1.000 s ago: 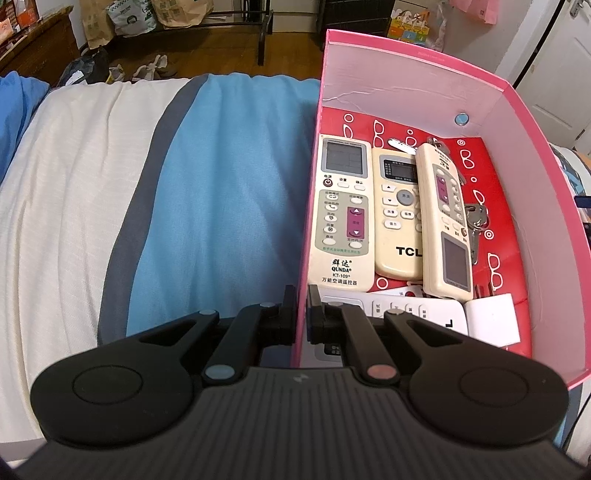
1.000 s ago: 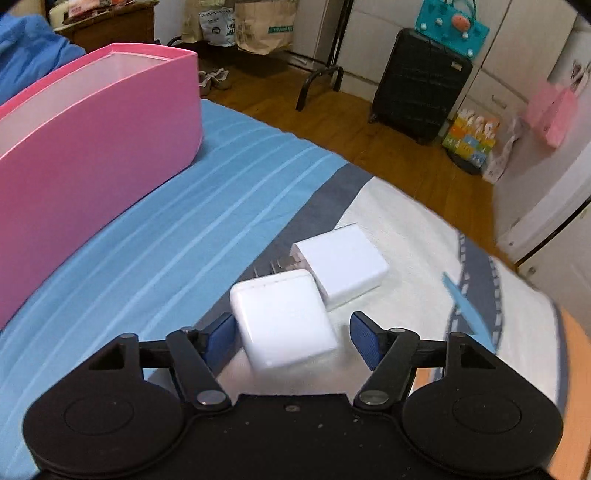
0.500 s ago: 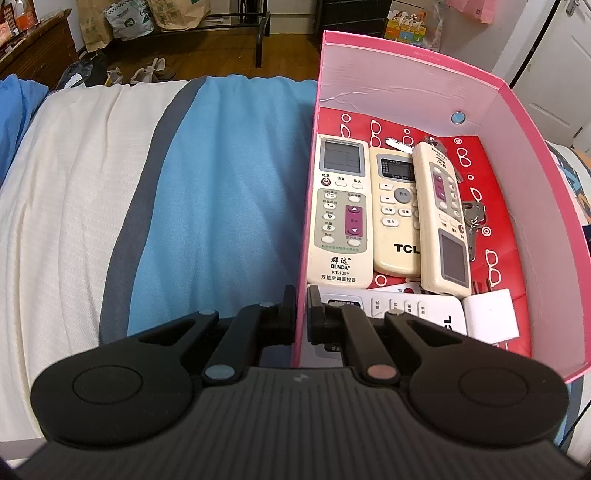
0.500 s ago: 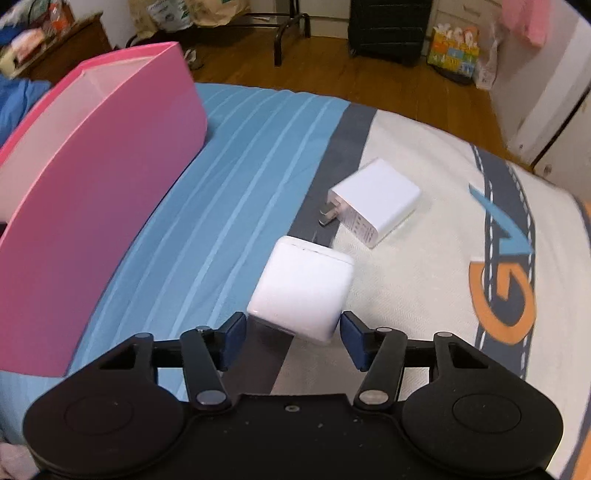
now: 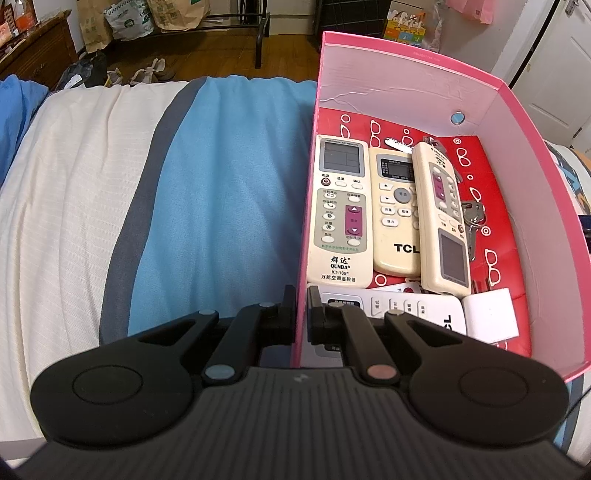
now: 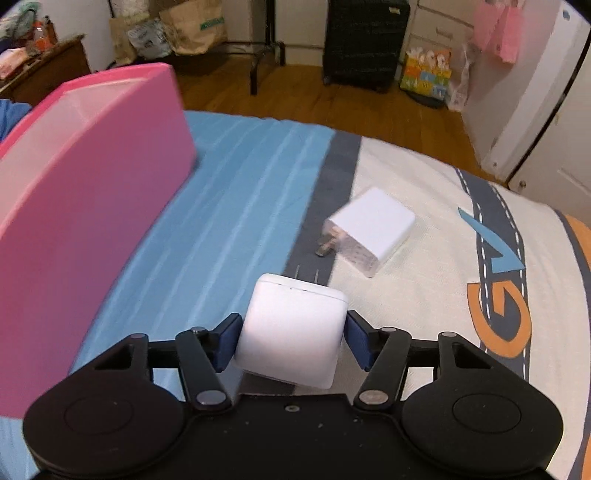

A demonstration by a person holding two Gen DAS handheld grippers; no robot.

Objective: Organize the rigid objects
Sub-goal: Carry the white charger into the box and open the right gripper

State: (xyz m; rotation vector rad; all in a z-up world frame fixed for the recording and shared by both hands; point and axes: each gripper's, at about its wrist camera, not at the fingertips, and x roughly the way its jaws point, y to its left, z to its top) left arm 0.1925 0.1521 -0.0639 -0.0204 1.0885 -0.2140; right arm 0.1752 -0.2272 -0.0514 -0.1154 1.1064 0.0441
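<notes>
My left gripper (image 5: 301, 310) is shut on the left wall of the pink box (image 5: 406, 66), one finger outside and one inside. The box holds three beige remotes (image 5: 341, 210), a white remote (image 5: 402, 308), keys (image 5: 472, 218) and a white charger (image 5: 489, 319). My right gripper (image 6: 291, 339) is shut on a white charger (image 6: 291, 334), held above the bed with its prongs pointing away. A second white charger (image 6: 369, 229) lies on the bed ahead of it. The pink box (image 6: 85, 206) stands to the left in the right wrist view.
The bed has a blue, grey and cream striped cover (image 5: 207, 192). Beyond the bed edge are a wooden floor, a black suitcase (image 6: 364, 40), paper bags (image 6: 192, 29) and a wooden cabinet (image 5: 33, 55).
My right gripper has closed on the near charger and lifted it off the bed, away from the second charger, swinging toward the pink box. The left gripper has stayed clamped on the box wall.
</notes>
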